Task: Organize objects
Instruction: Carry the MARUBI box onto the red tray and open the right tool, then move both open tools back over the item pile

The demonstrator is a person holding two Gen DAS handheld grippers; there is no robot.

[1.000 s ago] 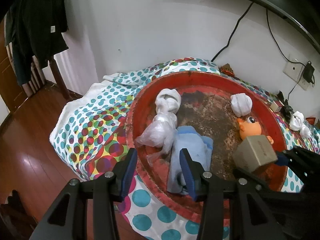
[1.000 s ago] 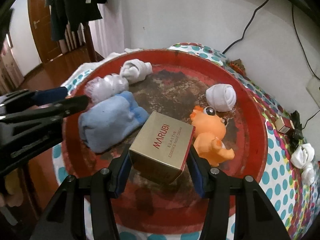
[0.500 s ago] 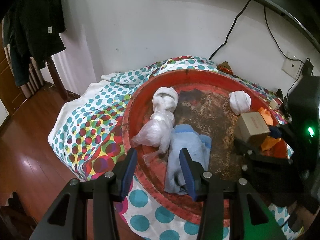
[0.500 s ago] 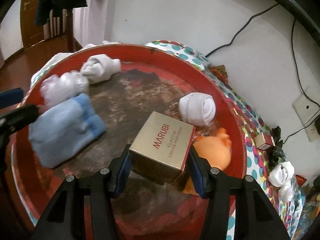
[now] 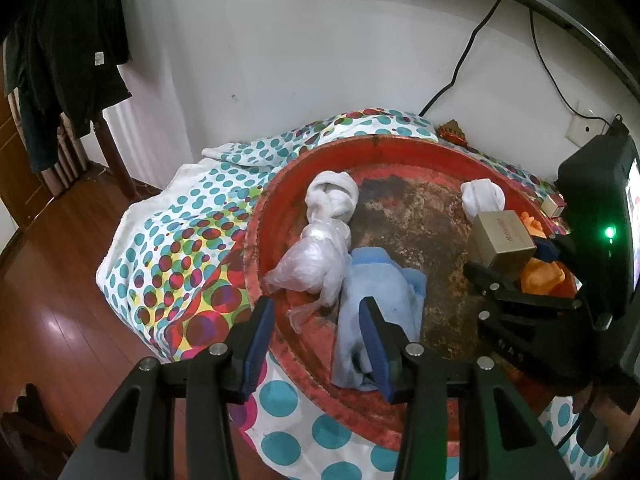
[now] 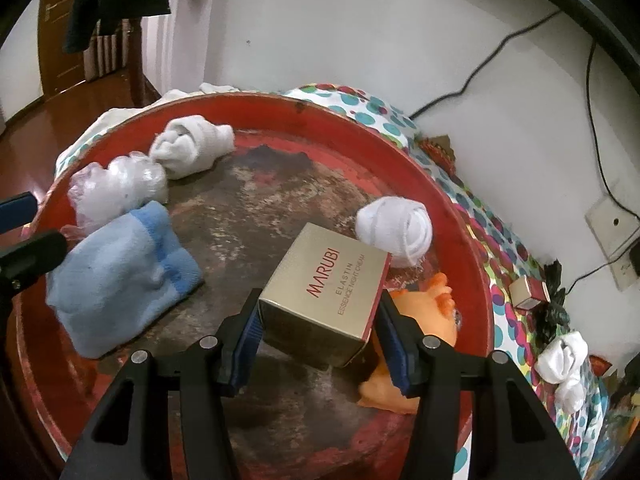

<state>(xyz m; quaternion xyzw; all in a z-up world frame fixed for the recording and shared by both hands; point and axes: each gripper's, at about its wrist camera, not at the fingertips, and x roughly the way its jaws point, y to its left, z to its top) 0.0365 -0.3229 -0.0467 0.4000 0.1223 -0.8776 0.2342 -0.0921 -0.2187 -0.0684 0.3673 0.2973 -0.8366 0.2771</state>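
Box, gold w/ red lettering, sits tilted btwn right gripper pads, jaws just been opening so likely being let go onto red tray beside orange toy & white sock roll; left gripper hangs open, empty, near blue sock

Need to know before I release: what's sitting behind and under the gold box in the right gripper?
Behind the gold box lie an orange toy, partly hidden by it, and a white rolled sock, all over the red tray. The tray directly beneath the box is covered from view.
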